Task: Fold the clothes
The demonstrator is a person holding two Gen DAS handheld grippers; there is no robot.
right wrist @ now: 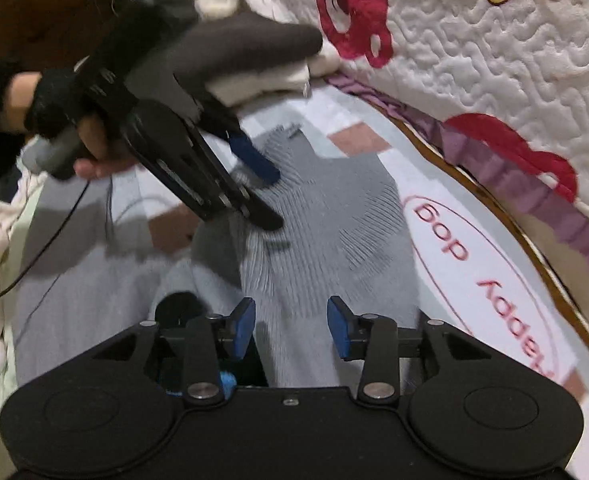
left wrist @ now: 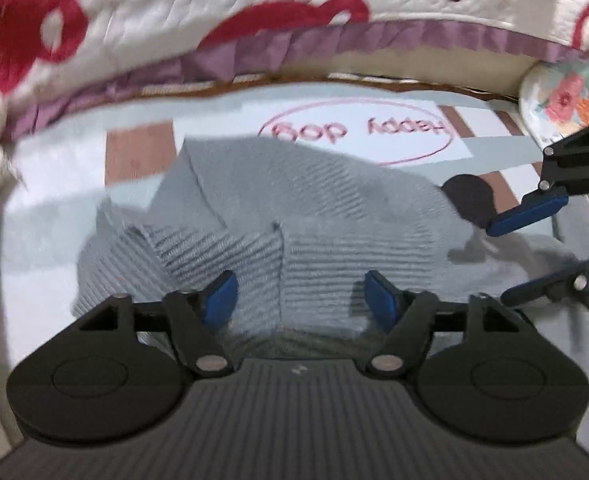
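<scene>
we see one grey ribbed knit garment point(left wrist: 294, 216), a sweater by the look of it, lying rumpled on a pale printed mat point(left wrist: 54, 184) on the bed, directly ahead of and under both sets of jaws. we judge it soft, light and limp: it will sag and drape when lifted, the ribbing will stretch, and it should not slip much between the blue pads. there are already overlapping layers, so a pinch may catch more than one ply. we would take it at an edge or corner, such as the hem just ahead of the left jaws, rather than mid-panel.

our left gripper point(left wrist: 300, 296) has its jaws spread wide with nothing between them, hovering just over the knit. our right gripper point(right wrist: 292, 330) is likewise parted and empty, above a smoother grey part of the garment, with a dark round patch point(right wrist: 178, 306) just to the left of its jaws; we cannot tell what that is.

counts: one garment in work, two grippers, one folded pile of other clothes point(right wrist: 254, 60) well beyond the jaws, one quilt point(right wrist: 494, 60) with red bear prints along the far side
</scene>
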